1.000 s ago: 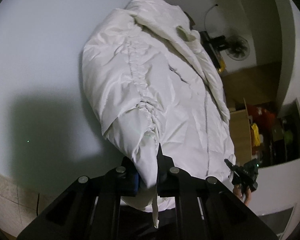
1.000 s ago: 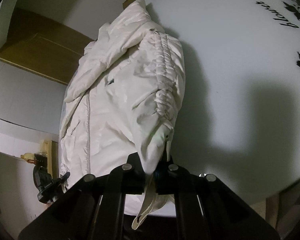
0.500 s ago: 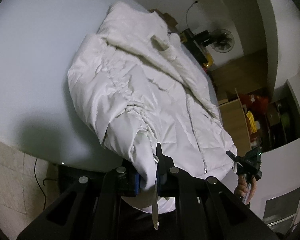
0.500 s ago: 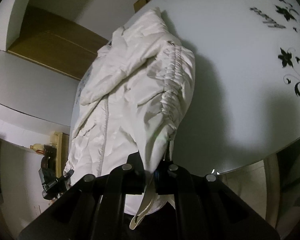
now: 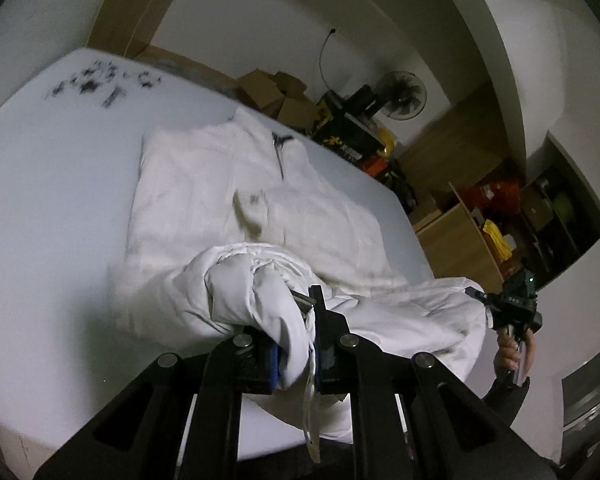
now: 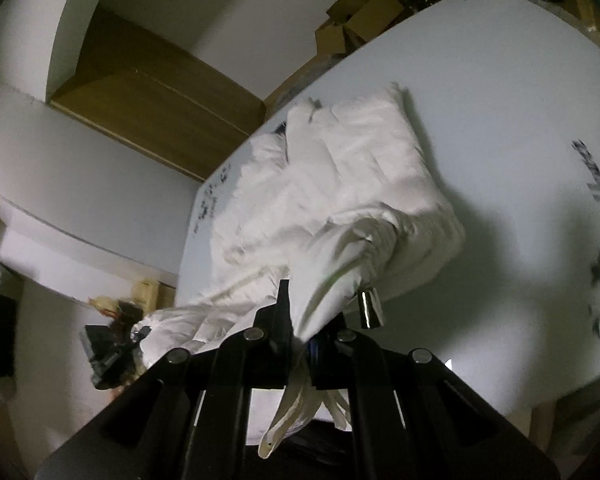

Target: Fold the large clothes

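Left wrist view shows the white table (image 5: 40, 208) carrying a white jacket (image 5: 228, 184), collar at the far end, long axis running away from the camera; only here appears a fan (image 5: 404, 96). Left gripper (image 5: 296, 344) and right gripper (image 6: 300, 340) each pinch a hem corner.

Dim room; motion blur on jacket (image 5: 228, 184), table (image 6: 500, 100) print; fisheye edges vignetted; shadow right of jacket.
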`<act>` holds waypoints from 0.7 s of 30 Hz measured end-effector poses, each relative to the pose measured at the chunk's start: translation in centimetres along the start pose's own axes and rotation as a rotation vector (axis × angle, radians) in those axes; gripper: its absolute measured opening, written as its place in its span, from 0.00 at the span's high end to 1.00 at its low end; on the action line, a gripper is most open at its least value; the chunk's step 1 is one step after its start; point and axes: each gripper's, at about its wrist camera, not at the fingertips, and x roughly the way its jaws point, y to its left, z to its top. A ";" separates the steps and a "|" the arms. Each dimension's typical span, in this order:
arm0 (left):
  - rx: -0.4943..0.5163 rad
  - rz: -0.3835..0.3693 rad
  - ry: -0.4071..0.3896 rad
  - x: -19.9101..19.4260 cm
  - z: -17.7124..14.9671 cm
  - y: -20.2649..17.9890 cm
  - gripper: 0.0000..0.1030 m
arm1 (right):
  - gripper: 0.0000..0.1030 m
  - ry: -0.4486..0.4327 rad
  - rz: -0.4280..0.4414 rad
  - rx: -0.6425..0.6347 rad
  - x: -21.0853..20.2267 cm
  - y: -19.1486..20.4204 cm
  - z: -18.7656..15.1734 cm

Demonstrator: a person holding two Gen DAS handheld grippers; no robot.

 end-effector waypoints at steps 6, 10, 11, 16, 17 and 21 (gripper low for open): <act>-0.008 0.046 0.021 4.5 8.0 -0.4 0.90 | 0.94 0.036 0.049 0.063 3.1 0.8 7.8; -0.003 0.113 0.049 8.6 12.3 -0.1 0.90 | 0.94 0.057 0.011 0.102 6.8 1.3 12.3; -0.002 0.129 0.058 9.7 13.3 0.2 0.90 | 0.94 0.064 0.002 0.110 7.7 1.3 13.4; -0.050 0.199 0.118 15.9 18.2 3.0 0.90 | 0.94 0.091 -0.052 0.143 12.0 0.8 18.6; -0.057 0.207 0.127 16.8 18.7 3.4 0.90 | 0.94 0.096 -0.067 0.152 13.0 0.6 19.6; -0.105 0.241 0.169 21.8 21.7 6.4 0.90 | 0.94 0.111 -0.116 0.177 17.4 -0.7 23.4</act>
